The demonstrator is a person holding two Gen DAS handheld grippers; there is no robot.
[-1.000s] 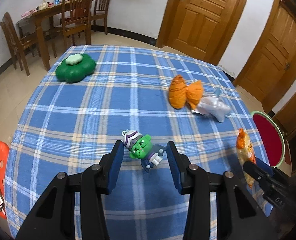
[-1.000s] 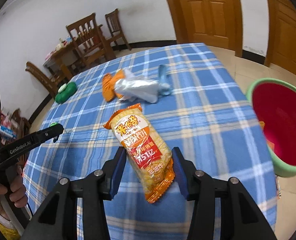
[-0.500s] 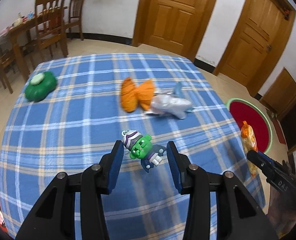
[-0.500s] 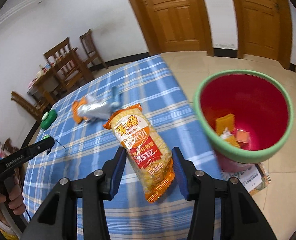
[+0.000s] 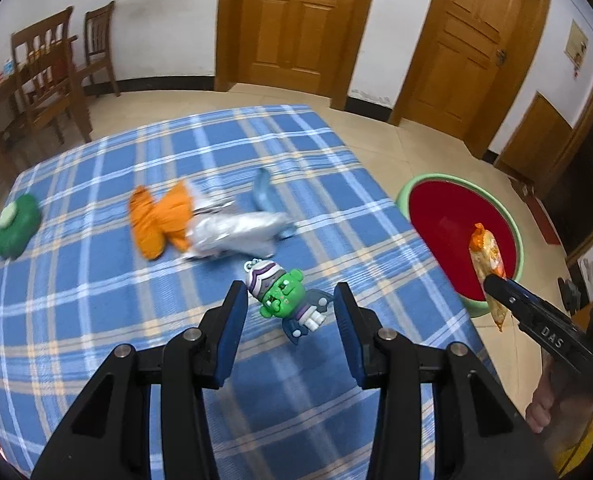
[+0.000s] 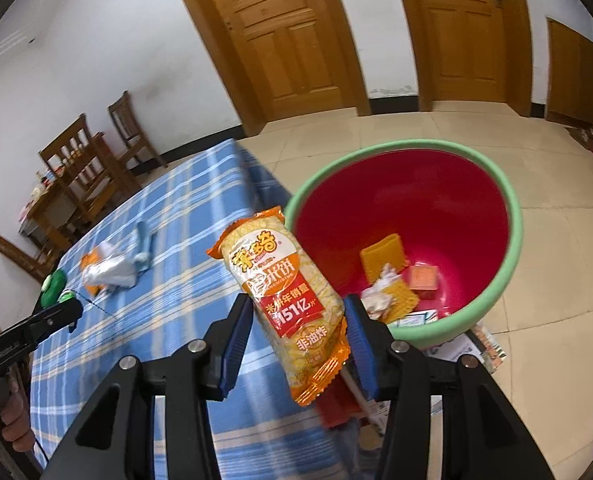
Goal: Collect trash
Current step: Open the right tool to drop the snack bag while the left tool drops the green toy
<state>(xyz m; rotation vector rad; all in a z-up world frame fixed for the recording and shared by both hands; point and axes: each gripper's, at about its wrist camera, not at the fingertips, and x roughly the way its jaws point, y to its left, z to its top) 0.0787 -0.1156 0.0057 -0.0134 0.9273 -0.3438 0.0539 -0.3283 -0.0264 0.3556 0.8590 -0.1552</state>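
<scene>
Beside the wrapper-strewn bin (image 6: 508, 240), right claw (image 6: 298, 344) clamps snack packet (image 6: 284, 292); left claw (image 5: 288, 328) clamps toy (image 5: 284, 296).

Bin (image 6: 496, 292) mouth open from above; wrappers (image 6: 392, 276) cover only its bottom

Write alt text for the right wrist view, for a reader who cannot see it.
The right tool grips an orange-and-yellow rice cracker packet in the air beside a red plastic bin with a green rim that already holds some scraps. Behind lies a table under a blue plaid cloth with a crumpled silver wrapper.
</scene>
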